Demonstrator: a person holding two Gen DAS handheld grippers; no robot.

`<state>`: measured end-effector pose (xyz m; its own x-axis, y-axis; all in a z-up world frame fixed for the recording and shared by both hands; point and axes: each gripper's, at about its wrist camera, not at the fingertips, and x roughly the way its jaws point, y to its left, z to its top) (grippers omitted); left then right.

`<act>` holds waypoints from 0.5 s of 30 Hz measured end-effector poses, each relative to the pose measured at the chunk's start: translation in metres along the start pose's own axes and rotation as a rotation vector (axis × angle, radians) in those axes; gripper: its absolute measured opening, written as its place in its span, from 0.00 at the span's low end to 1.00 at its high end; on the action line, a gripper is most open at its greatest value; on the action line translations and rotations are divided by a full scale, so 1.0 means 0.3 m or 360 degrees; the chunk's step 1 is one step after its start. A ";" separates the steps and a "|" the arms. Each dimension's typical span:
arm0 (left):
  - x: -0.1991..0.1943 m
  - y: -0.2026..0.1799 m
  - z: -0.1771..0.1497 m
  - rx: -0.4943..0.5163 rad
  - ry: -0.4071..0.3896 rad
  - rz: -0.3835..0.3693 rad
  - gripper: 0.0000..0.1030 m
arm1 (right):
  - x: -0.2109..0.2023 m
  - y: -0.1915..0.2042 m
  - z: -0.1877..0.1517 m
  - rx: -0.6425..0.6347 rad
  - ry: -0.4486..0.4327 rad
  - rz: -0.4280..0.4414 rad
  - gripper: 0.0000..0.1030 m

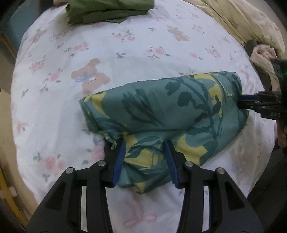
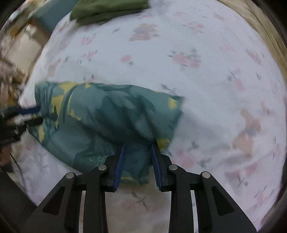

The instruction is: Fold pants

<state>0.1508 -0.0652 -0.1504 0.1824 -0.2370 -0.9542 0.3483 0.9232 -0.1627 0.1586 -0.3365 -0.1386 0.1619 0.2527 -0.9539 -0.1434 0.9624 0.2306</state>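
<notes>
The pants [image 1: 161, 111] are teal with dark leaf shapes and yellow patches, bunched into a folded bundle on the floral bed sheet [image 1: 125, 53]. My left gripper [image 1: 145, 143] has its blue-padded fingers spread around the near edge of the bundle, cloth between them. My right gripper [image 2: 138, 145] grips the other end of the pants [image 2: 107, 114], fabric draped over its fingertips. The right gripper also shows in the left wrist view [image 1: 240, 102], at the bundle's right end. The left gripper shows in the right wrist view [image 2: 38, 113] at the far left.
A folded olive-green garment [image 1: 107, 10] lies at the far edge of the bed; it also shows in the right wrist view [image 2: 107, 9]. A cream floral duvet [image 1: 242, 19] is heaped at the back right. A beige cloth [image 1: 261, 53] lies at the right edge.
</notes>
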 end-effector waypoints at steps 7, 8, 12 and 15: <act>-0.146 0.110 -0.003 -0.0330 -0.0342 0.0147 0.71 | -0.162 -0.115 0.004 0.0294 -0.0313 0.0226 0.68; -0.142 0.121 -0.008 -0.0367 -0.0355 0.0139 0.80 | -0.151 -0.122 0.008 0.0320 -0.0309 0.0242 0.68; -0.039 0.158 0.003 -0.0507 -0.0258 -0.0030 0.81 | -0.048 -0.138 0.032 0.0410 -0.0221 0.0342 0.70; 0.024 0.125 0.015 -0.0546 -0.0206 -0.0094 0.85 | 0.037 -0.113 0.038 0.0404 -0.0155 0.0381 0.70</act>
<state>0.1694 -0.0336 -0.1620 0.2937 -0.3091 -0.9045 0.0370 0.9492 -0.3124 0.1765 -0.3652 -0.1549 0.2468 0.4704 -0.8472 0.0564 0.8658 0.4972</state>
